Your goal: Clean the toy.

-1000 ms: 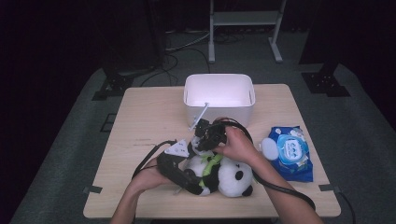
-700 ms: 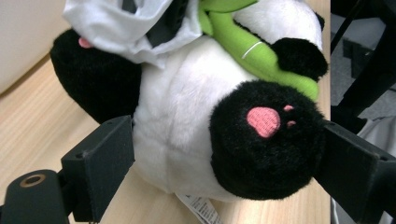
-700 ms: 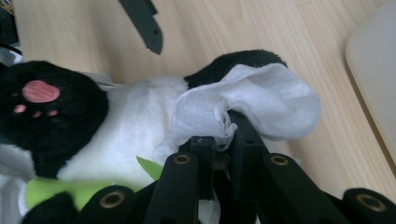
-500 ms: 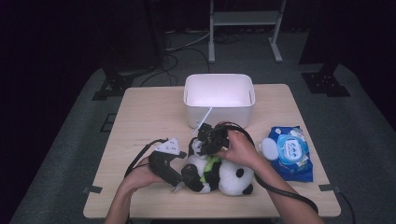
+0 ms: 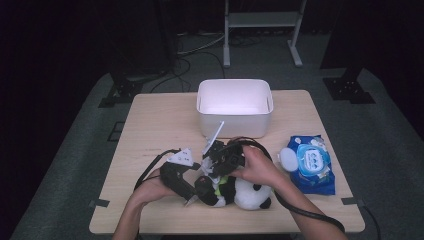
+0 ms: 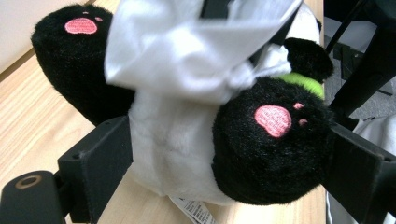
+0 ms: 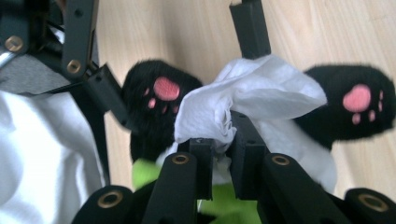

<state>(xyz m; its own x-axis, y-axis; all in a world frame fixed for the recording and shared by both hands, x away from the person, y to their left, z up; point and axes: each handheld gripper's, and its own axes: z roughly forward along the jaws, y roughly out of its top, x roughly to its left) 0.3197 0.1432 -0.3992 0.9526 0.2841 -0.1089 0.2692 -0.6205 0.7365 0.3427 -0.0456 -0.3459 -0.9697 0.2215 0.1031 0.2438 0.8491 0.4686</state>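
Left gripper view: tissue (image 6: 196, 42) blurred, cut off at 12 o'clock; toy panda (image 6: 187, 140) head hidden behind it. High view: the person's right hand (image 5: 257, 167) covers most of right gripper (image 5: 220, 162); jaw tips too small to tell.

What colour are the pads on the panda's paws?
Pink, on black paws. The panda's paw pads show best in the left gripper view.

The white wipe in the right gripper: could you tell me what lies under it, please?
Under the white wipe lies the plush panda, its white belly between two black paws. The wipe hides the belly directly beneath it. The right gripper pinches the wipe.
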